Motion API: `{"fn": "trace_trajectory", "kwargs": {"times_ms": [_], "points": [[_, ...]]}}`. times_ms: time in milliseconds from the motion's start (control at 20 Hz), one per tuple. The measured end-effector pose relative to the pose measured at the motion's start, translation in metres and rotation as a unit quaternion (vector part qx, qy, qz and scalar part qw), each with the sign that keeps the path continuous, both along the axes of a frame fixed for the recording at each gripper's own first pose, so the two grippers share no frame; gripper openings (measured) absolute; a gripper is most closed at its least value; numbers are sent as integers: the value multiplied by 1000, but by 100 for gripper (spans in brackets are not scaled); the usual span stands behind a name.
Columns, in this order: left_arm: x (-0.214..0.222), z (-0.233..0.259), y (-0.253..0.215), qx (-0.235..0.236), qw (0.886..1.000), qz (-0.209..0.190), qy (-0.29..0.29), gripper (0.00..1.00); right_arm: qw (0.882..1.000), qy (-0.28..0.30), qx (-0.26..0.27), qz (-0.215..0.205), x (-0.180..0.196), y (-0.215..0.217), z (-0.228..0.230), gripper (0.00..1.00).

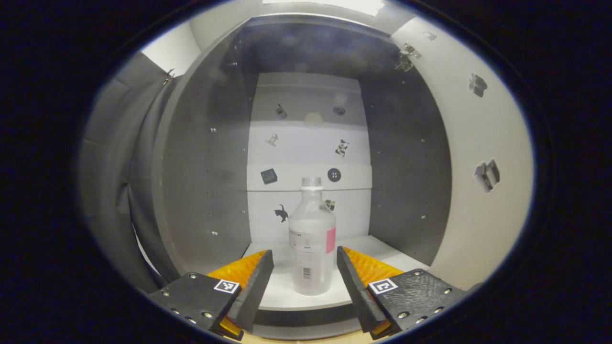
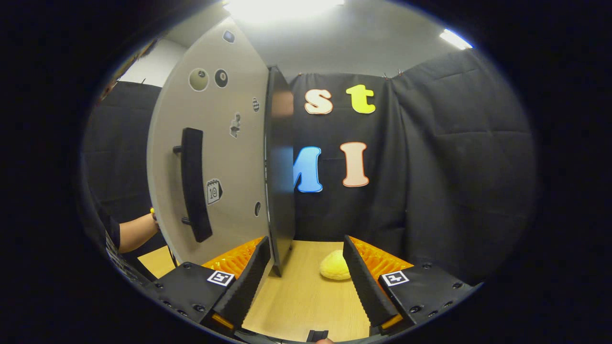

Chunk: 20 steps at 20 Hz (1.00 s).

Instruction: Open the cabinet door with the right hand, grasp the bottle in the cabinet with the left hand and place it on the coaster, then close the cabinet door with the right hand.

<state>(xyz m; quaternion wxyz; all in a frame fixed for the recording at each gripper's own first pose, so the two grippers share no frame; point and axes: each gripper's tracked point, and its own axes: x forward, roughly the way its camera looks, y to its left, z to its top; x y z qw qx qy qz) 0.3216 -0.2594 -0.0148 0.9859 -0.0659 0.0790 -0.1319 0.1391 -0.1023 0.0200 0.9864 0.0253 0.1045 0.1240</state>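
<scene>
A clear plastic bottle (image 1: 311, 239) with a white label and pink patch stands upright on the cabinet's white shelf (image 1: 282, 294). My left gripper (image 1: 304, 267) is open, its fingers on either side of the bottle's lower half without touching it. The cabinet door (image 2: 215, 157) stands swung open, with its black handle (image 2: 193, 184) facing the right gripper view. My right gripper (image 2: 303, 260) is open in front of the door's edge, holding nothing. A round yellow coaster (image 2: 334, 266) lies on the wooden table (image 2: 306, 296) between the right fingers, farther off.
The cabinet has dark grey side walls (image 1: 205, 181) and a white back with small stickers. The open door's pale inner face (image 1: 478, 167) is to the right in the left gripper view. A person's forearm (image 2: 136, 231) shows behind the door. Black cloth lines the booth.
</scene>
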Motion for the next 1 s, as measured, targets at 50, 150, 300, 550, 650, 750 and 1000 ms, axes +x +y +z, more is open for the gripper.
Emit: {"fn": "trace_trajectory", "kwargs": {"times_ms": [50, 150, 300, 550, 650, 750, 1000], "points": [[7, -5, -4, -10, 1000, -6, 6, 80, 1000, 7, 6, -9, 3, -5, -6, 96], [18, -11, -10, -29, 999, -14, 17, 81, 999, 21, 16, -28, 11, -15, -15, 96], [32, -12, -8, -28, 1000, -6, 13, 80, 998, 34, 33, -47, 19, -27, -24, 93], [51, -16, -3, 10, 1000, 6, 5, 80, 995, 43, 54, -78, 33, -45, -36, 98], [50, -14, -4, 12, 1000, 6, 3, 75, 994, 43, 61, -85, 38, -51, -40, 98], [48, -14, -4, 10, 1000, 5, 4, 73, 993, 44, 61, -89, 43, -54, -44, 98], [28, 7, 6, 4, 1000, 12, -20, 70, 995, 34, 56, -82, 56, -53, -43, 98]]}}
